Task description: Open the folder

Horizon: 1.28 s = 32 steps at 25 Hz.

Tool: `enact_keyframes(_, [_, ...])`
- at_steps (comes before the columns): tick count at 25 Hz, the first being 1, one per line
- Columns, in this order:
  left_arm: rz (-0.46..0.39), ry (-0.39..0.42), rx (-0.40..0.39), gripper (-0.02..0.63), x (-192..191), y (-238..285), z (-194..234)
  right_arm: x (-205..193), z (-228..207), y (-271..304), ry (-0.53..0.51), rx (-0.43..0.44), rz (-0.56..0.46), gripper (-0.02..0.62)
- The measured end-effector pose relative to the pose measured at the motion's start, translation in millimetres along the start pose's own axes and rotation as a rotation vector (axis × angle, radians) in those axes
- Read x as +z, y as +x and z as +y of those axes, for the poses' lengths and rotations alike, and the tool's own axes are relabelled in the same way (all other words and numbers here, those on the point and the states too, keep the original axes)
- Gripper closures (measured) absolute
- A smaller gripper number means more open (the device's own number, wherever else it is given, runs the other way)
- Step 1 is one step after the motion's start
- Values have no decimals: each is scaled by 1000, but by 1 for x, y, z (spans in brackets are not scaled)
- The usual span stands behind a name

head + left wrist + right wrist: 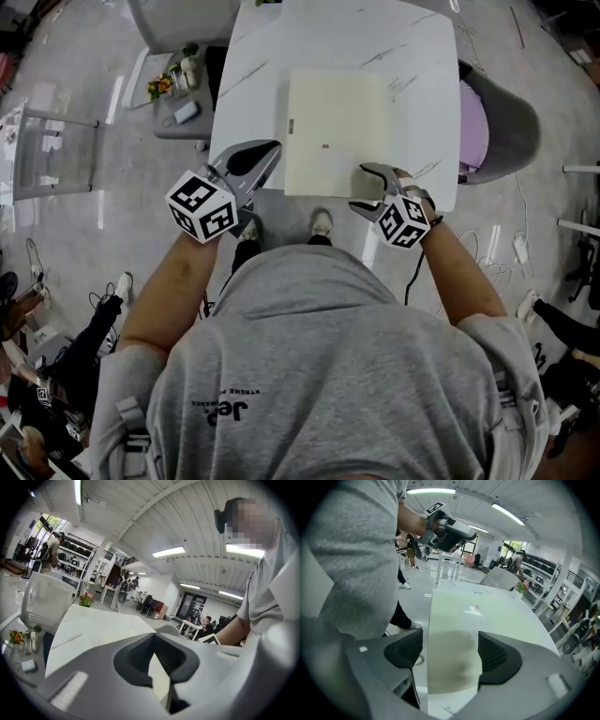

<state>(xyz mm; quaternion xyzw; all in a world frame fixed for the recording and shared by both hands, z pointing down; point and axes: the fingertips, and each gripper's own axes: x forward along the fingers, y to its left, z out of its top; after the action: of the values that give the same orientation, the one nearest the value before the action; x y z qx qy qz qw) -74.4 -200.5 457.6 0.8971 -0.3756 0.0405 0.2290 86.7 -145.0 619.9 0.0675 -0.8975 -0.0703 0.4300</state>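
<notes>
Head view
- folder (337, 131): lies closed and flat on the table (422, 56), just ahead of both tools.
- left gripper (270, 152): tips point at the folder's near left corner, just short of it.
- right gripper (359, 190): at the folder's near right corner, jaws spread.

Left gripper view
- left gripper (152, 637): clenched, tips touching, with nothing between them. A pale sliver shows behind the tips; I cannot tell whether it is folder or table (93, 625).

Right gripper view
- right gripper (450, 641): released, with a wide gap between the jaws and nothing gripped.
- folder (459, 616): directly under and ahead of the gap, with its near edge below the pads.

Handling (a judgement)
- feel: probably light, thin and slightly flexible. The cover looks smooth and could slide on the glossy top.
- where to hold: pinch only the top cover, at a free edge or corner. Which side is the spine does not show.
- steadying: the clenched left tool could press down the near left corner.
</notes>
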Motion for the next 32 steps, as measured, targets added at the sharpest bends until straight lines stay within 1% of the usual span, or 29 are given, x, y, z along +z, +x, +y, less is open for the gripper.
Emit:
enact_keyframes(3, [4, -13, -25, 548, -3, 1, 6, -5, -2, 5, -17, -7, 46, 234])
enact_keyframes(4, [7, -16, -36, 548, -5, 0, 8, -6, -3, 7, -21, -8, 58, 256])
enact_keyframes(6, [17, -17, -61, 548, -8, -1, 12, -6, -3, 9, -29, 3, 76, 274])
enact_keyframes(8, [33, -11, -90, 548, -13, -5, 16, -6, 2, 10, -37, 17, 93, 326])
enact_keyframes(10, [52, -2, -124, 548, -17, -12, 18, -7, 6, 11, -25, 28, 113, 349])
enact_keyframes(12, [71, 0, -154, 548, -23, -21, 19, -8, 11, 9, -5, 55, 133, 365])
enact_keyframes(13, [83, -1, -165, 548, -27, -24, 19, -8, 13, 8, 3, 75, 141, 411])
enact_keyframes(15, [115, 2, -179, 548, -36, -29, 18, -9, 15, 6, 17, 110, 151, 423])
enact_keyframes(16, [130, 8, -182, 548, -40, -29, 16, -9, 15, 5, 23, 128, 152, 447])
enact_keyframes(19, [145, 13, -172, 548, -51, -26, 7, -9, 19, 1, 54, 183, 124, 472])
enact_keyframes(23, [119, -24, -118, 548, -57, -23, 0, 0, 15, -6, 115, 252, 42, 504])
enact_keyframes(25, [127, -34, -108, 548, -66, -23, -4, 6, 13, -8, 126, 271, 18, 523])
enact_keyframes(28, [133, -48, -100, 548, -75, -25, -11, 10, 14, -12, 148, 252, -15, 545])
enact_keyframes(30, [129, -56, -103, 548, -78, -24, -15, 11, 12, -16, 157, 205, -35, 553])
enact_keyframes(32, [133, -59, -114, 548, -81, -24, -20, 9, 11, -18, 153, 141, -43, 558])
